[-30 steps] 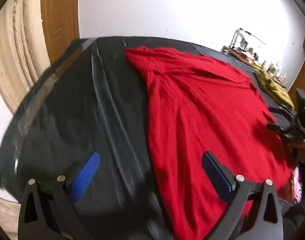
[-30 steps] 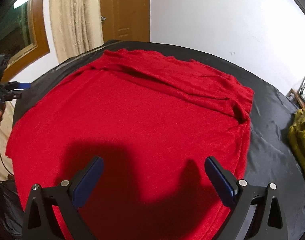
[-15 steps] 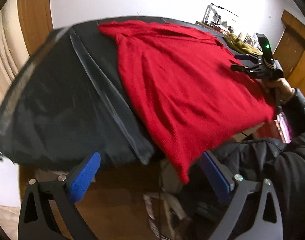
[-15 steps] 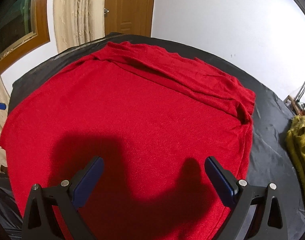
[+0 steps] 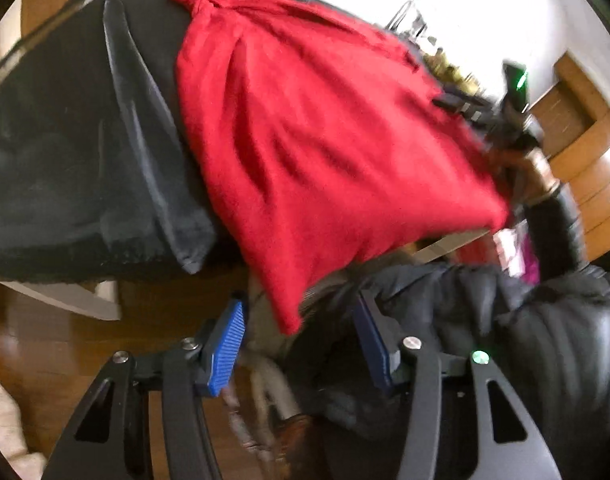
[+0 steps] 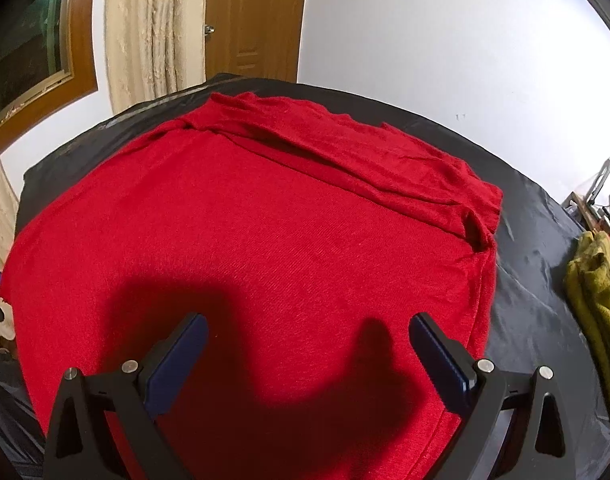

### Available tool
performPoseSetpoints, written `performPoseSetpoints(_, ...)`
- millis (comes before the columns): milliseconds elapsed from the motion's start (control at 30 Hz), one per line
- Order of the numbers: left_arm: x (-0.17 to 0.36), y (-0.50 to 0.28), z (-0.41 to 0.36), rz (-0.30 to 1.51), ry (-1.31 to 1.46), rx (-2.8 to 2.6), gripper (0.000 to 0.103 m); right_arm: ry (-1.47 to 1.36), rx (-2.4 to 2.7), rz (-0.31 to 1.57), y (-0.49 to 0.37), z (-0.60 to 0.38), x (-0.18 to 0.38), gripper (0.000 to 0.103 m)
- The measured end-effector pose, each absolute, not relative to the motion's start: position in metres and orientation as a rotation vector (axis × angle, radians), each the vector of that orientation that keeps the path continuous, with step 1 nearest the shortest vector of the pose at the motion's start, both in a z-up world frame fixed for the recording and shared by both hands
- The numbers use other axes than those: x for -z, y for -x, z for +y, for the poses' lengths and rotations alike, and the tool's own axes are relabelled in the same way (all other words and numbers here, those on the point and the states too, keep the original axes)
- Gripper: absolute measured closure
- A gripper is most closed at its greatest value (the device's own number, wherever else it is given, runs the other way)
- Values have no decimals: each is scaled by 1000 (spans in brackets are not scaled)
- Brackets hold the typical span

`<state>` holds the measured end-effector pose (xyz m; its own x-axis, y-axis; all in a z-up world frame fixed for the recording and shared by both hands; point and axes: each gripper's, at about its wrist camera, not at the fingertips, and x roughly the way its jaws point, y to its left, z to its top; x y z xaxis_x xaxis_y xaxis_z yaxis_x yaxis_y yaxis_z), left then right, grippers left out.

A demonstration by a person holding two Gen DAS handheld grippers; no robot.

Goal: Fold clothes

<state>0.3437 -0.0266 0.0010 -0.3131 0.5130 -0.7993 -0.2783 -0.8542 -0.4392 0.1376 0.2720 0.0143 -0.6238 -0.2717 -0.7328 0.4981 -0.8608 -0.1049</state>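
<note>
The red garment (image 6: 265, 248) lies spread on the black-covered worktop (image 6: 537, 280), one corner hanging over the near edge. The left claw (image 5: 301, 344) is spread below that corner, gripping nothing. The right claw (image 6: 309, 352) hovers spread above the cloth, empty.

In the left wrist view, motion blur smears the other black handheld gripper (image 5: 501, 116) and the small cluttered items on the distant shelf (image 5: 445, 60), leaving both unreadable.

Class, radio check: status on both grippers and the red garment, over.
Left gripper open, below the hanging corner. Right gripper open above red garment, spread flat. Yellow-green cloth lies aside, clear.
</note>
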Motion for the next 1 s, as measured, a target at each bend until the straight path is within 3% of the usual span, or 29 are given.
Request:
performPoseSetpoints(167, -6, -339, -43, -488, 1405, -2142, 46, -1032, 2464, 416, -138, 272, -15, 1)
performPoseSetpoints(200, -3, -337, -44, -505, 1416, -2147, 66, -1030, 2465, 417, -139, 272, -15, 1)
performPoseSetpoints(233, 0, -335, -45, -521, 1428, -2153, 95, -1029, 2465, 418, -139, 272, -15, 1)
performPoseSetpoints(267, 3, -334, -45, -527, 1446, -2160, 97, -1026, 2466, 419, -139, 272, -16, 1)
performPoseSetpoints(333, 9, -332, -45, -536, 1476, -2174, 98, -1019, 2470, 420, -140, 273, -16, 1)
performPoseSetpoints(667, -65, -331, -35, -427, 1162, -2329, 98, -840, 2567, 397, -162, 285, -33, 1)
performPoseSetpoints(1000, -125, -290, -14, -383, 975, -2368, 98, -561, 2459, 406, -242, 307, -65, 1)
